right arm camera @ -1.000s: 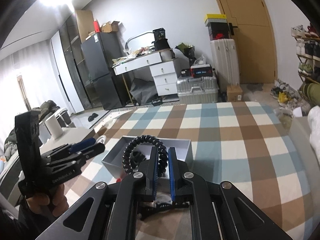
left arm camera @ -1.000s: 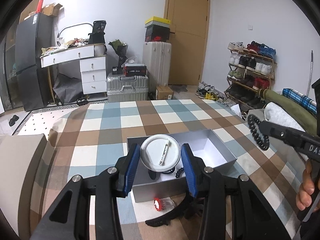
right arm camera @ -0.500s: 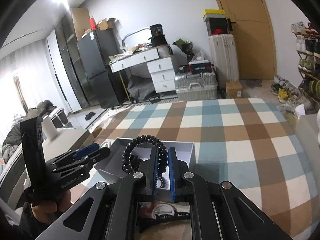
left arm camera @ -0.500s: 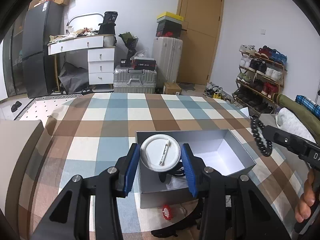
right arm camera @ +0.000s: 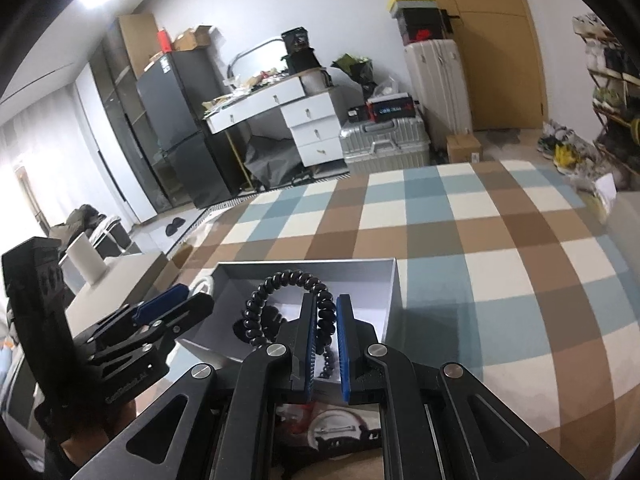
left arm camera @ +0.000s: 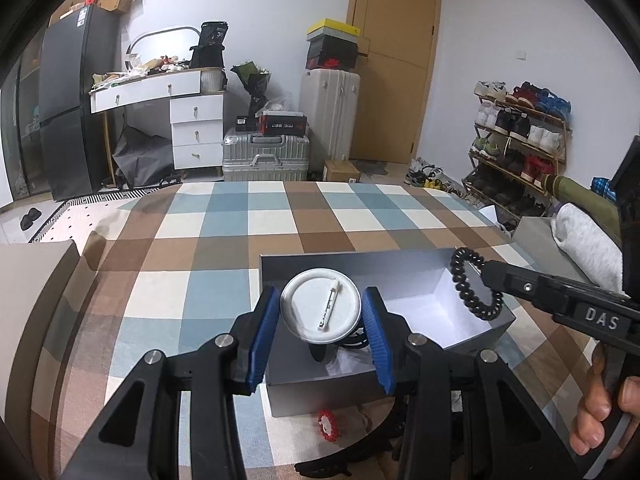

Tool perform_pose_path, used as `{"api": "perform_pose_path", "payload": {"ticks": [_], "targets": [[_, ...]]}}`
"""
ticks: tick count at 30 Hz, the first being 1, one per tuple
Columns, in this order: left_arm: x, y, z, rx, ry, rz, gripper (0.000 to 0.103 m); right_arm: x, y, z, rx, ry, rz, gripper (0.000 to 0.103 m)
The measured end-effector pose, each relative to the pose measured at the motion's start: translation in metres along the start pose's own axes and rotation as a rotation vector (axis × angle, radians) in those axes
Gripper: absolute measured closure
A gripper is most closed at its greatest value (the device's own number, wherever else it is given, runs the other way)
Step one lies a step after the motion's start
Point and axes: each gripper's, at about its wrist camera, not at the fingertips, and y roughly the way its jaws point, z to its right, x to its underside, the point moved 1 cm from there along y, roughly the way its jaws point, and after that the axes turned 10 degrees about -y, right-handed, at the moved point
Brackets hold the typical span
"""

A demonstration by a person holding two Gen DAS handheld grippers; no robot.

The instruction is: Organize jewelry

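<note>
The left claw [left arm camera: 320, 336] was clamped on a round white badge [left arm camera: 320, 307], its blue pads pressing the disc's two edges, with the pin-back side turned toward the camera. It held the badge above the near-left part of an open grey box [left arm camera: 420, 268] that sat on a bed covered in a blue, brown and white checked cover [left arm camera: 240, 240]. The right claw [right arm camera: 324, 344] was closed tight on a black coiled hair tie [right arm camera: 256, 312], which looped up and to the left of its pads over the box [right arm camera: 304, 270]. From the left wrist view, the same hair tie [left arm camera: 464, 288] hung from the tip of the right claw [left arm camera: 490, 280] over the right side of the box, and a hand [left arm camera: 600, 412] gripped that tool's handle at the lower right. Dark items lay on the white floor of the box beneath the badge, too hidden to name. On the cover just in front of the box's near wall lay a small red ring-shaped piece [left arm camera: 329, 424]. The left claw [right arm camera: 176, 300] also showed at the left of the right wrist view, beside the box's left wall.
</note>
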Motion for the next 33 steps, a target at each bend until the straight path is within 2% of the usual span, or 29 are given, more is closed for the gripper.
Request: {"api": "perform_pose_path", "payload": {"ticks": [12, 17, 20, 23, 24, 25, 27, 29, 30, 31, 33], "targets": [[0.006, 0.001, 0.008, -0.003, 0.030, -0.005, 0.066, 0.003, 0.013, 0.004, 0.000, 0.043, -0.030, 0.091], [0.006, 0.002, 0.005, 0.008, 0.013, -0.012, 0.066, 0.002, 0.013, 0.001, -0.004, 0.038, -0.030, 0.090], [0.006, 0.002, 0.007, 0.016, 0.011, -0.026, 0.064, 0.002, 0.007, -0.002, 0.002, 0.025, -0.022, 0.077], [0.007, 0.004, 0.010, -0.001, 0.023, -0.050, 0.044, 0.001, 0.000, -0.003, 0.011, 0.015, -0.010, 0.074], [0.008, 0.003, 0.012, 0.007, 0.028, -0.048, 0.036, 0.002, -0.003, -0.002, 0.013, 0.014, -0.007, 0.071], [0.009, 0.000, 0.013, 0.020, 0.035, -0.044, 0.032, 0.002, -0.006, -0.001, 0.008, 0.020, 0.001, 0.067], [0.011, -0.007, 0.015, 0.028, 0.047, -0.020, 0.019, 0.004, -0.010, 0.002, 0.004, 0.035, 0.014, 0.051], [0.012, -0.012, 0.016, 0.025, 0.059, 0.002, 0.018, 0.005, -0.013, 0.006, 0.011, 0.043, 0.017, 0.044], [0.013, -0.015, 0.015, 0.025, 0.063, 0.005, 0.017, 0.006, -0.015, 0.008, 0.007, 0.049, 0.016, 0.035], [0.013, -0.015, 0.014, 0.026, 0.060, 0.003, 0.016, 0.007, -0.017, 0.012, 0.001, 0.060, 0.014, 0.030], [0.014, -0.015, 0.010, 0.033, 0.039, -0.012, 0.006, 0.010, -0.020, 0.016, -0.004, 0.070, 0.012, 0.013]]}}
